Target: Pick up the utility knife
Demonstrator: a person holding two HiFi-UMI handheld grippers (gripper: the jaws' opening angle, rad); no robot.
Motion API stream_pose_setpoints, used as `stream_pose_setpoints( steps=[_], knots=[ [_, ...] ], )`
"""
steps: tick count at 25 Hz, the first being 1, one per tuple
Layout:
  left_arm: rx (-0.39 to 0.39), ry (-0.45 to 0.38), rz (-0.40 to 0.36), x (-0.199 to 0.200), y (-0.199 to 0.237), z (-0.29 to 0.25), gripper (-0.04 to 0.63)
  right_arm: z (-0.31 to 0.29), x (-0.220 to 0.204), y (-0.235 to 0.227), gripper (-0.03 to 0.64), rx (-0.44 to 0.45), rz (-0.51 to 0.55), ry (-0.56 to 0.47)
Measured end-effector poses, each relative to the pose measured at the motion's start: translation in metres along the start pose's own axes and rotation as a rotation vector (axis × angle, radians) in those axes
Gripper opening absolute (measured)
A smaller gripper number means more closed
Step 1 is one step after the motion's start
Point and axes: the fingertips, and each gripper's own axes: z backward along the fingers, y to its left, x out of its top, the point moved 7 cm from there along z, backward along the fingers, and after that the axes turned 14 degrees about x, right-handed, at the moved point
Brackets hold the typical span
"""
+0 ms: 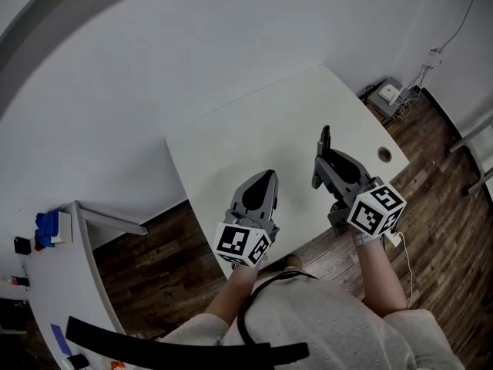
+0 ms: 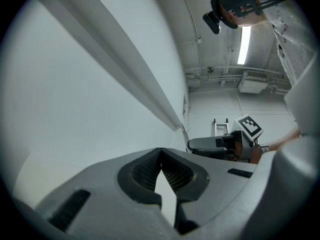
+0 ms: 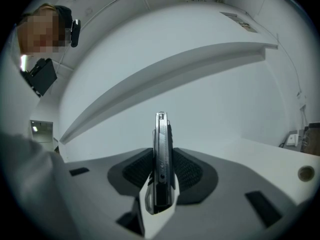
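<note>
right tool: the right grey two-jaw gripper point(image 3: 161, 178) is clenched on the slim silver-and-black utility knife point(image 3: 161, 149), its ribbed dark pads pressing on both flat sides of the handle.
knife: it stands on edge between the jaws, its front end sticking out past the tips. it is off the white rectangular table point(image 1: 254, 137), hanging over the half of the table with the cable hole.
left tool: the left grey two-jaw gripper point(image 2: 161, 159) has its tips brought together on nothing. it hovers over the table's near edge, on the side away from the hole.
table: its top looks bare apart from a small round cable hole point(image 1: 384, 154) close to one edge.
around the table: dark wooden plank floor point(image 1: 146, 260) on the near side, plain white wall on the far side.
step in hand: by my reading the pick-up is made, as the knife is clear of the table and carried by the right tool alone.
next move: it calls for a steady squeeze and a level wrist so the thin handle does not twist or slide between the pads. the left tool has nothing to do.
</note>
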Motion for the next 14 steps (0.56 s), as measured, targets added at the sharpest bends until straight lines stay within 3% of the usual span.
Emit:
stream_pose_setpoints(
  steps=[14],
  knots=[
    [-0.018,0.005,-0.004,0.0001,0.0006,-0.0019,0.008,0.0017,-0.0009,0.0009,0.129,-0.019,-0.004,-0.005]
  ],
)
